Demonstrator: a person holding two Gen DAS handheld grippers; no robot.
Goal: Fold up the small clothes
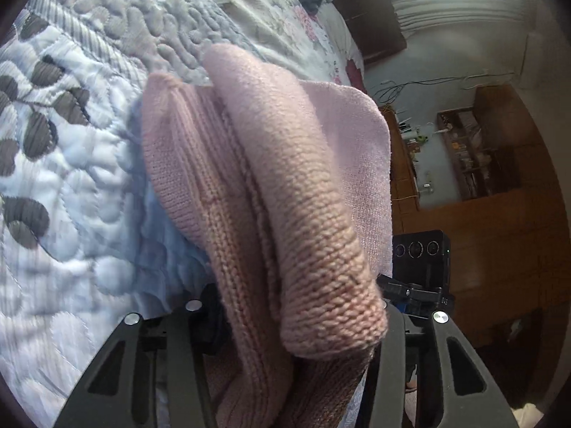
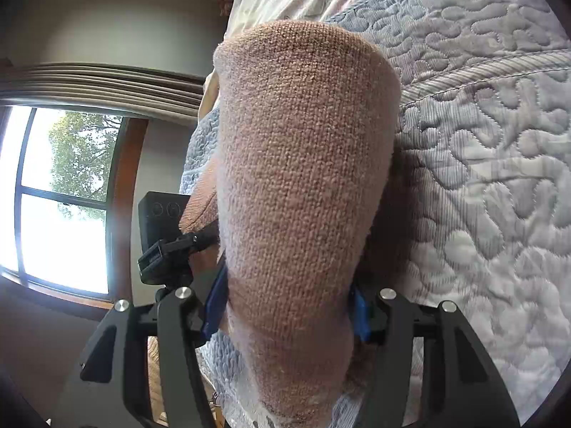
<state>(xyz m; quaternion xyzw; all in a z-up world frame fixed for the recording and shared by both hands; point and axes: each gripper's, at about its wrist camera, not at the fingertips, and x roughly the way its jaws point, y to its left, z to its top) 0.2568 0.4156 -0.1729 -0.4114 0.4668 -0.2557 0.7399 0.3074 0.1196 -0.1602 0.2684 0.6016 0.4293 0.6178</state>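
Both tools have their jaws closed on one pink knit (image 1: pixel 257 192): the left gripper (image 1: pixel 292 335) pinches a bunched double roll of it, and the right gripper (image 2: pixel 289 321) clamps a broad fold that stands up in front of its camera. The knit hangs lifted above the quilt (image 1: pixel 71 185), with nothing of it seen lying flat, and fills the middle of each view. It looks like a soft, thick, light wool garment, ribbed along one edge and plain-stitched elsewhere, with a fuzzy nap; in the right view it reads browner, probably from the backlight of the window (image 2: pixel 60 196) to the knit's left. Such cloth should drape and sag rather than hold a crease, stretch if pulled hard, and cling a little to the pads, so slipping seems unlikely. The better hold is likely at the ribbed hem or a corner, one layer deep, not in the bunched middle. The quilt beneath is padded, stitched in wavy loops with grey leaf shapes, and grippy enough to drag at the knit. Beyond the knit lies a floral sheet (image 1: pixel 285 10). Which garment this is I cannot tell.
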